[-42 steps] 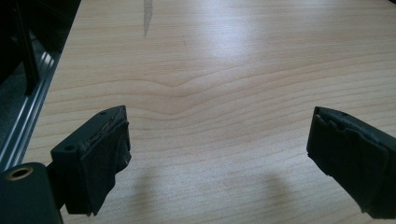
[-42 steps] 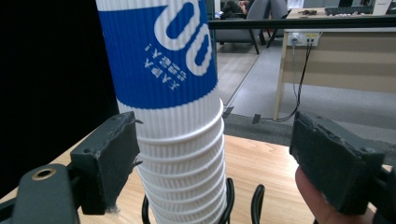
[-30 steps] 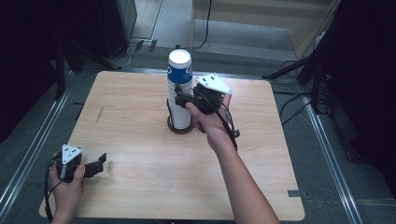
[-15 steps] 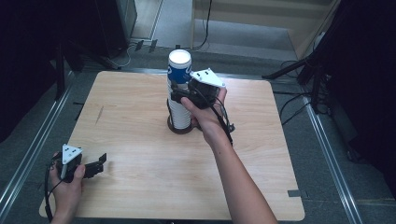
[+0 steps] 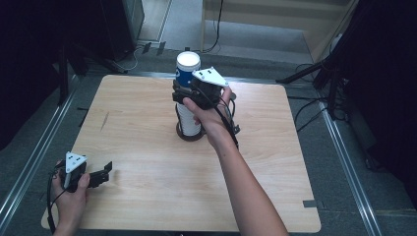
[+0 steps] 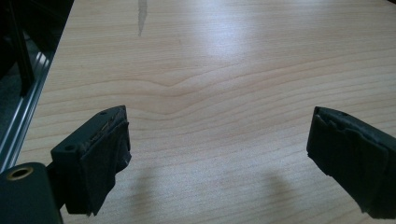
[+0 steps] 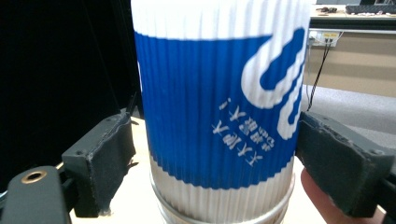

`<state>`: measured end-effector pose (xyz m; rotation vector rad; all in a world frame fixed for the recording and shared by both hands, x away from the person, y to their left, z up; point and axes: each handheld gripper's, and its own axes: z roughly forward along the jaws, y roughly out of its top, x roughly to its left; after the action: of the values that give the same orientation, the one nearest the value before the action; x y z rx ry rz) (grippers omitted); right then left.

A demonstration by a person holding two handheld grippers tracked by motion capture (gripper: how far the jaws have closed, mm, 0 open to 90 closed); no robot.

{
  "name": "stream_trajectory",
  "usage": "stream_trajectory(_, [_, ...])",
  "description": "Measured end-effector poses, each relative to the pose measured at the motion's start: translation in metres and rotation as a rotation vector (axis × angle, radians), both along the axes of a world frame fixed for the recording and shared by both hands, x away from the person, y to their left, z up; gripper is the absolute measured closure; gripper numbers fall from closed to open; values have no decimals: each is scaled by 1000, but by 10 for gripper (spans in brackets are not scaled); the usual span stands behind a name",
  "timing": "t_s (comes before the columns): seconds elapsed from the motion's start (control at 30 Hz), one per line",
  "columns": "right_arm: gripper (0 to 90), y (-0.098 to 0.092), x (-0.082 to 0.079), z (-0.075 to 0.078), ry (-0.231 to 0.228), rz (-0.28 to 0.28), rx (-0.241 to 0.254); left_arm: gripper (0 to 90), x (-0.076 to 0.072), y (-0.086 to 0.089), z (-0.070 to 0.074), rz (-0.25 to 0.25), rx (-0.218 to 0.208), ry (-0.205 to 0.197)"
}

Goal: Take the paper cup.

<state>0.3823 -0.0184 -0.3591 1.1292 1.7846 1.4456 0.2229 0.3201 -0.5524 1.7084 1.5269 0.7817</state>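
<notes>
Since the earlier picture, the right claw (image 5: 181, 93) has been moved a little farther up the surface (image 5: 147, 128), and its jaws have just been opening around the cup. The blue and white cup (image 5: 187, 73) sits on top of a tall stack of cups (image 5: 189, 118), which stands upright near the far middle of the surface.

In the right gripper view the cup (image 7: 219, 107) is seen between the two black pads (image 7: 107, 163). A small gap shows on the left side, and the right pad sits at the cup's edge — so the cup is flanked, not squeezed. The claw is likely held level at that height so the top cup alone can be taken.

The left claw (image 5: 101, 173) is held low at the near left corner, jaws wide apart with nothing in them, probably kept out of the way. In the left gripper view bare wood (image 6: 210, 93) is seen between its pads — the high view cannot show that.
</notes>
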Motion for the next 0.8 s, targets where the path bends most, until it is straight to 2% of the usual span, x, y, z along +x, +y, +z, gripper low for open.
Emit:
stream_trajectory(0.13, [121,2,3,-2,-1,-9,-8,68,0,0,0,-1,2,2])
stream_trajectory(0.53, [129,5,13,-6,-3,-45,30,69,0,0,0,-2,2,4])
stream_trajectory(0.8, [149,5,14,-7,-16,-37,44,69,0,0,0,-3,3,7])
